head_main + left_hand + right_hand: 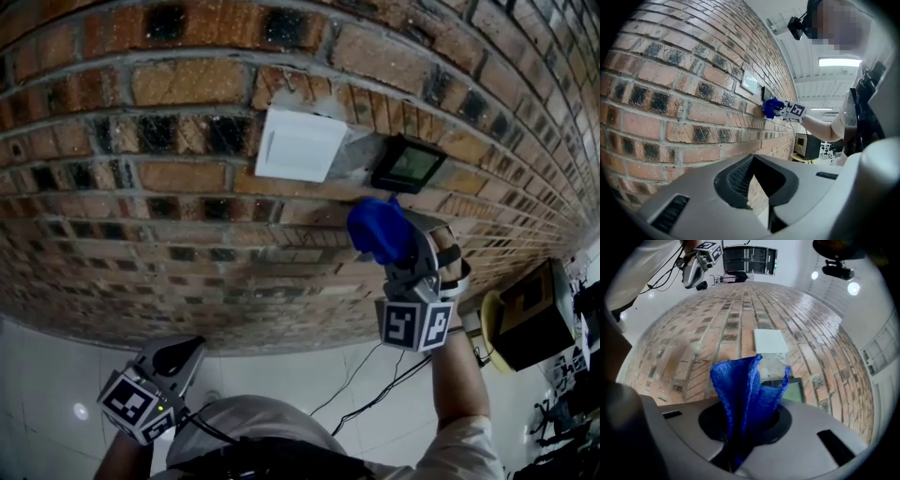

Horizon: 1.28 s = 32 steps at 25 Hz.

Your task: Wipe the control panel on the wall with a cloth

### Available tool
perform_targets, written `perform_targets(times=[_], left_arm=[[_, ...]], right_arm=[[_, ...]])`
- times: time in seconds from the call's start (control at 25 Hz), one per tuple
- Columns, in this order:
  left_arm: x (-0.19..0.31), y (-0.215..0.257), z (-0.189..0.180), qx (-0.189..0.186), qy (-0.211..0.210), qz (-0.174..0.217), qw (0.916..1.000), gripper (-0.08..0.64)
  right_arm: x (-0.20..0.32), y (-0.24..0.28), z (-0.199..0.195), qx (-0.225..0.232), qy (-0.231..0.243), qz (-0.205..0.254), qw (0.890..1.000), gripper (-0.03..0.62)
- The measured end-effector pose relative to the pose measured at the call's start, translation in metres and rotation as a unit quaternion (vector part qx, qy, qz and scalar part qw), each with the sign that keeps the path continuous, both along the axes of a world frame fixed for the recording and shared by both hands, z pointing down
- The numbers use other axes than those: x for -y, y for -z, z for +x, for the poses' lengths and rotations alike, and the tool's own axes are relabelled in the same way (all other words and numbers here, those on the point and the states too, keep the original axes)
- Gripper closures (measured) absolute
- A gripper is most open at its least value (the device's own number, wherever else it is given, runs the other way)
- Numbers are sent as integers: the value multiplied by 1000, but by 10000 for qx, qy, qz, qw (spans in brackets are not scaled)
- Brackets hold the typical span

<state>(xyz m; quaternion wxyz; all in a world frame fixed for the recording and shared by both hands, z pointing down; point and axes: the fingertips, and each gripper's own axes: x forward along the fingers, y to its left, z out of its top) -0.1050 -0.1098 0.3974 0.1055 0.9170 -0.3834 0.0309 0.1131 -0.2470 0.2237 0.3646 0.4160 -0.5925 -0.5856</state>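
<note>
A small dark control panel [407,164] is fixed to the brick wall [141,187], just right of a white box [300,143]. My right gripper [394,246] is raised toward the wall and shut on a blue cloth [378,230], which bunches just below and left of the panel. In the right gripper view the cloth [745,394] stands up out of the jaws and hides the left part of the panel [796,391]. My left gripper [183,352] hangs low at the left, away from the wall fittings, shut with nothing in it [759,187].
Black cables [375,384] trail over the white floor below the wall. A dark box [530,314] sits on a yellowish round stand at the right. From the left gripper view, the white box [751,82] and the cloth [771,107] lie further along the wall.
</note>
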Motion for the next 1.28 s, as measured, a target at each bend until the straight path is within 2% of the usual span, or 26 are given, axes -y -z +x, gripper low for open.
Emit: perform_targets(times=[0.12, 0.24, 0.44, 0.64, 1.12, 1.28], left_arm=[[1, -2, -3, -23, 52, -52, 10000, 557], [2, -3, -2, -34, 50, -38, 10000, 557], [3, -3, -1, -75, 34, -10, 10000, 557], [5, -3, -3, -95, 58, -11, 9999, 557], [8, -5, 5, -21, -6, -45, 10000, 557], [9, -3, 5, 6, -17, -35, 10000, 557]], right_arm=[[-20, 53, -6, 143, 203, 535, 9983, 503], [-23, 92, 0, 279, 187, 931, 9951, 503], [-10, 122, 10, 475, 63, 1125, 9925, 503], [-3, 100, 6, 158, -81, 1077, 9940, 503], [9, -6, 9, 15, -60, 158, 9999, 503], [16, -22, 11, -11, -82, -58, 9999, 502]])
